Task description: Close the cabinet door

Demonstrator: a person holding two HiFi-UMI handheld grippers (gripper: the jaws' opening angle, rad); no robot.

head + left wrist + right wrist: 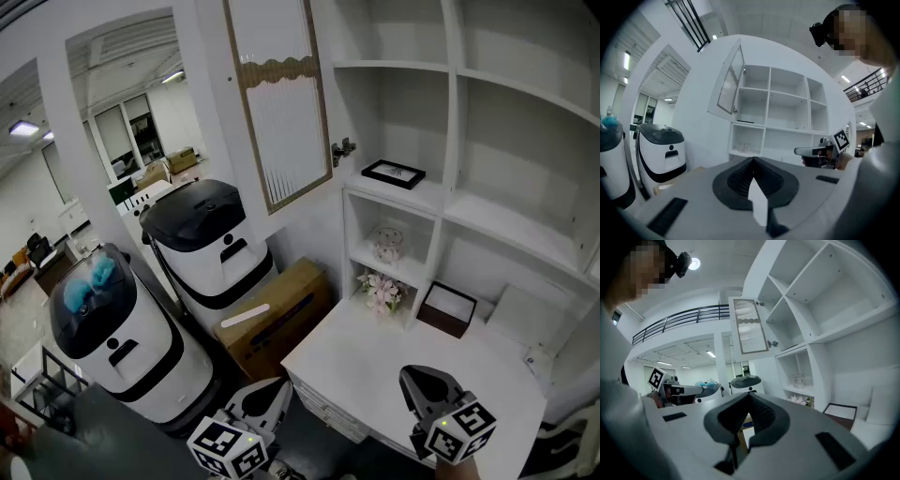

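The cabinet door [281,103], a wood frame around ribbed frosted glass, stands swung open to the left of the white shelf unit [450,112], with a small metal handle [343,150] at its edge. It also shows as the cabinet door [729,86] in the left gripper view and the cabinet door [750,326] in the right gripper view. Both grippers hang low, far below and in front of the door. My left gripper [272,396] [753,159] is shut and empty. My right gripper [424,382] [749,395] is shut and empty, above the white desk.
Two white and black machines [206,234] [112,328] and a cardboard box [281,314] stand left of the white desk [375,366]. The shelves hold a black picture frame [394,173], a glass jar [387,244], flowers [380,291] and a dark frame [448,307].
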